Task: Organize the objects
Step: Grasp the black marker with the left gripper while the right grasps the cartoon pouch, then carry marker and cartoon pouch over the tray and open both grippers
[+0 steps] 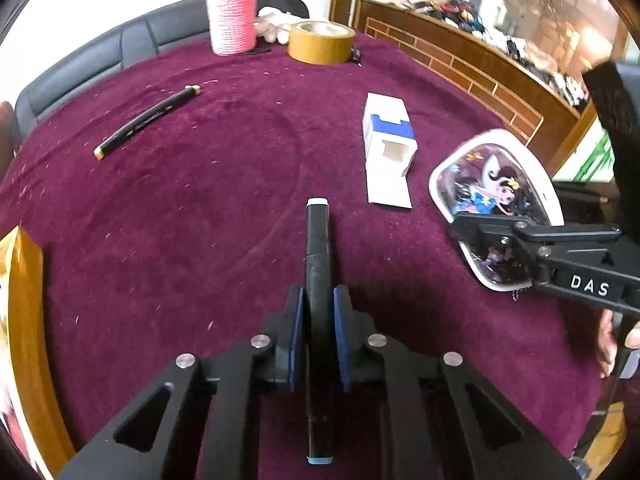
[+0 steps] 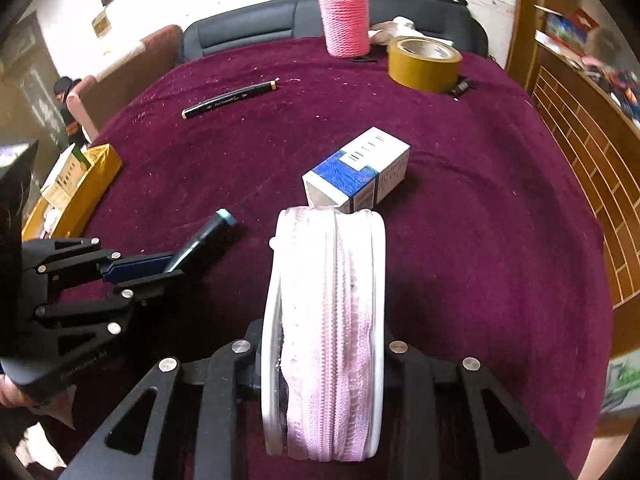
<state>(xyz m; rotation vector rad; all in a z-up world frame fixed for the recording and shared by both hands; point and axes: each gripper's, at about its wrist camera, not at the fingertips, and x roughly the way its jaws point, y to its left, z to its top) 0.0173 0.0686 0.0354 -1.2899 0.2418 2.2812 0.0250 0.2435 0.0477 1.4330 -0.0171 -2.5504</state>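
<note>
Marker (image 1: 318,264), slim black cylinder, clamped in left gripper (image 1: 319,312); right gripper (image 2: 324,344) clasps rounded zip pouch (image 2: 326,320) — plush maroon cloth (image 1: 200,200).

maroon tablecloth (image 1: 200,208), black sofa (image 2: 256,32), wooden cabinet (image 1: 460,60)

Right gripper (image 2: 324,344) clamped on pink zip pouch (image 2: 326,320), held edge-up over maroon tablecloth (image 2: 480,260). Open white-blue carton (image 2: 356,172) just beyond it. Left gripper (image 2: 168,266) at left pinches teal-capped marker (image 2: 202,238). Tape roll (image 2: 424,62), pink bottle (image 2: 346,24), black pen (image 2: 230,98) far.
</note>
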